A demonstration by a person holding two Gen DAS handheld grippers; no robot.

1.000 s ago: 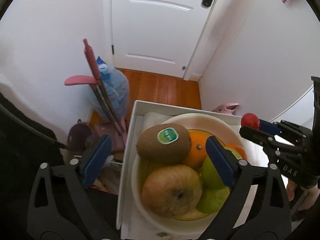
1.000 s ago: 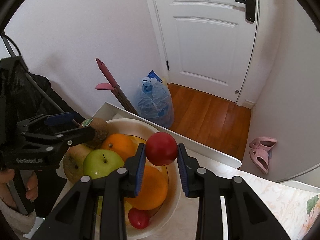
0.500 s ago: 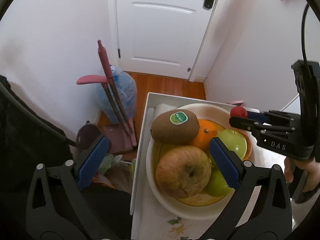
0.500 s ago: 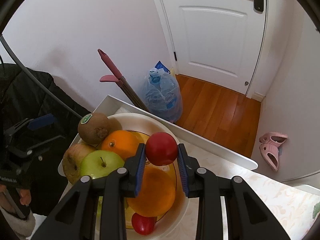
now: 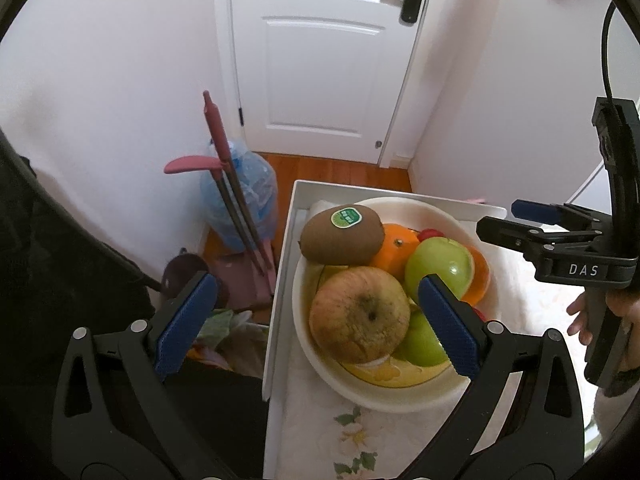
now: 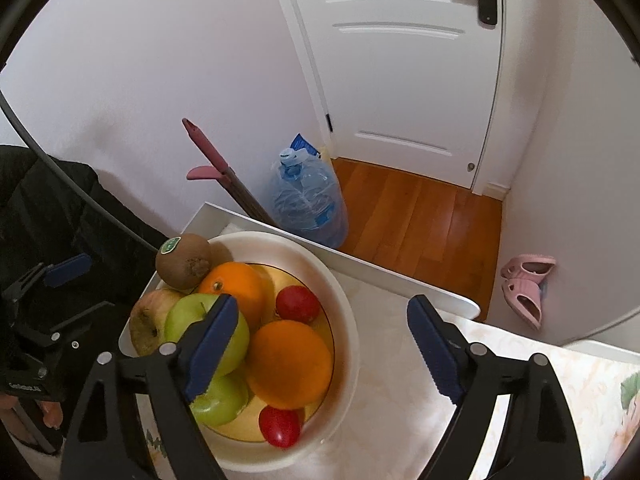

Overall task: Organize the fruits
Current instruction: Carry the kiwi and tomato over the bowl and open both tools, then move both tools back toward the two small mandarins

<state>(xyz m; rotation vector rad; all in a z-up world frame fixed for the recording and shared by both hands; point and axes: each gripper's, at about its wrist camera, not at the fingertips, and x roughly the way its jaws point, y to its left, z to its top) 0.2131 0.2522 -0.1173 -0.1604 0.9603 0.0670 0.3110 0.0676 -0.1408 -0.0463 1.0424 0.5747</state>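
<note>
We see our black grippers (image 5: 316, 320), blue ribbed pads (image 6: 434, 350), silver screws, "DAS" lettering, possibly a dark sleeve.

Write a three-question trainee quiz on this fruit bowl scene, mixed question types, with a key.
1. True or false: the right gripper is shut on a red fruit.
2. Multiple choice: which fruit carries a green sticker? A) the orange B) the kiwi C) the green apple
3. Fill in: the brownish apple lies in the white ____.

Key
1. False. Both the right gripper and the left gripper stand open and empty; the two small red fruits, one at and one at, lie in the bowl.
2. B
3. bowl
</note>
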